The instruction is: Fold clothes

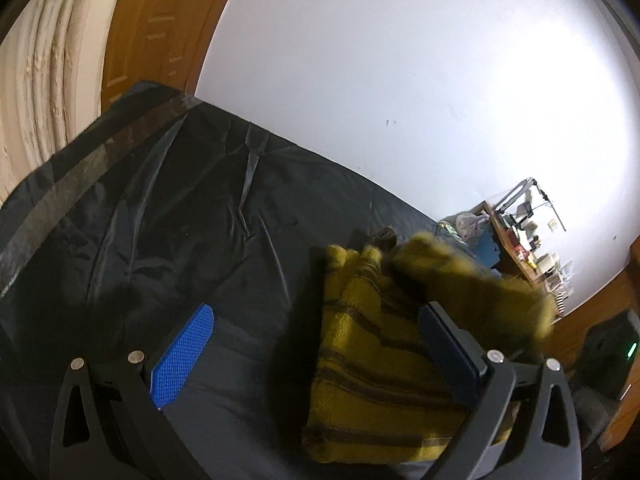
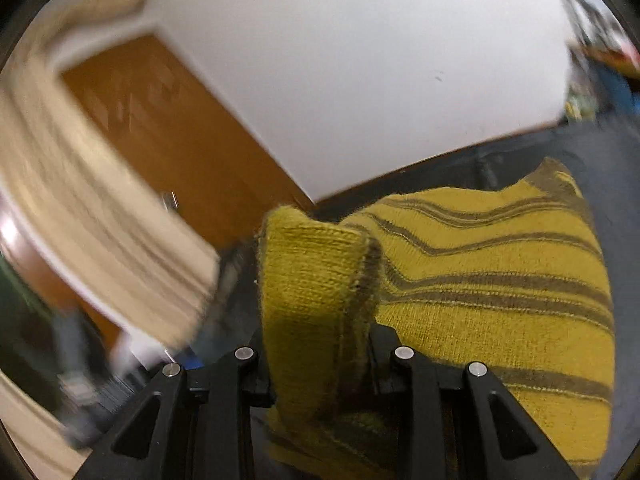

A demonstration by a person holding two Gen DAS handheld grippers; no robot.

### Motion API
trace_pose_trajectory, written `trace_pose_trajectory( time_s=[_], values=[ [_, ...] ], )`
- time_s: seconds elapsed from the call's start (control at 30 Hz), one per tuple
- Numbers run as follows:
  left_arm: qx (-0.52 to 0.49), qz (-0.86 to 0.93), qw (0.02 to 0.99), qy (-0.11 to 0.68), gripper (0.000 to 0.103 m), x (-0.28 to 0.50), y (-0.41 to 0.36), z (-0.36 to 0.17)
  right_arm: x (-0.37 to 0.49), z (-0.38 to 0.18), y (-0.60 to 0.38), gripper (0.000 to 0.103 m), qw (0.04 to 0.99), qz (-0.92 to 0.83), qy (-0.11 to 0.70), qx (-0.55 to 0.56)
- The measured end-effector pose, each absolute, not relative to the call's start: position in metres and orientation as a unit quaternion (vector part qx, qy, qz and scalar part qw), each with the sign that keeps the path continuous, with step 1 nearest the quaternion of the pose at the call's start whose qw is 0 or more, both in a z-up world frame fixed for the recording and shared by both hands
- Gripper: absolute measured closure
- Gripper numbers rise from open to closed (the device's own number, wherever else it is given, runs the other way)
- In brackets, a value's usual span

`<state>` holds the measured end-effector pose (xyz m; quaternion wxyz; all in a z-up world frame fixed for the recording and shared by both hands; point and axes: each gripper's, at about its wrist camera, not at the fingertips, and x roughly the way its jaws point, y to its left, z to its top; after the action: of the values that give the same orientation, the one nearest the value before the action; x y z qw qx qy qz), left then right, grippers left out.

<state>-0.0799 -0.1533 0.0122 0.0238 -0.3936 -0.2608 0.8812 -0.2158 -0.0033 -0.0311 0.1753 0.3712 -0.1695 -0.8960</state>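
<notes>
A: What takes up most of the view?

B: A white wall at the back, and below it a surface under a dark, wrinkled cover. I cannot tell what the surface is. A brown wooden door stands at the far left corner, with pale curtains beside it.

A: And the garment?

B: A mustard-yellow knitted sweater with dark stripes lies on the dark cover. It is already folded into a thick stack, and one end is lifted off the stack.

A: What lifts it?

B: The right tool. Its jaws are pinched on a thick fold of the knit, which bulges up between them.

A: And the other one?

B: The left tool is spread wide and grips nothing. Its left blue pad hangs over the bare cover, and the other jaw is over the sweater's edge.

A: Anything smaller?

B: A cluttered shelf far off on the right.
</notes>
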Motion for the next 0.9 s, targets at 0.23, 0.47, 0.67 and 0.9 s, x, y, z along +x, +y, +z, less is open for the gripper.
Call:
trace_pose_trajectory(
  time_s=[0.23, 0.47, 0.67, 0.9],
  values=[
    [-0.412, 0.865, 0.046, -0.284, 0.000, -0.088, -0.149, 0.001, -0.188, -0.061, -0.053, 0.070, 0.162, -0.921, 0.018, 0.353],
    [-0.425, 0.855, 0.088, -0.284, 0.000, -0.092, -0.134, -0.007, -0.163, -0.074, -0.043, 0.028, 0.223, -0.909, 0.043, 0.350],
    [-0.439, 0.844, 0.114, -0.285, 0.000, -0.096, -0.126, -0.014, -0.140, -0.064, -0.019, 0.026, 0.279, -0.895, 0.026, 0.348],
    [-0.452, 0.826, 0.158, -0.297, 0.000, -0.102, -0.113, -0.015, -0.113, -0.042, 0.037, 0.026, 0.235, -0.922, 0.014, 0.308]
  ],
)
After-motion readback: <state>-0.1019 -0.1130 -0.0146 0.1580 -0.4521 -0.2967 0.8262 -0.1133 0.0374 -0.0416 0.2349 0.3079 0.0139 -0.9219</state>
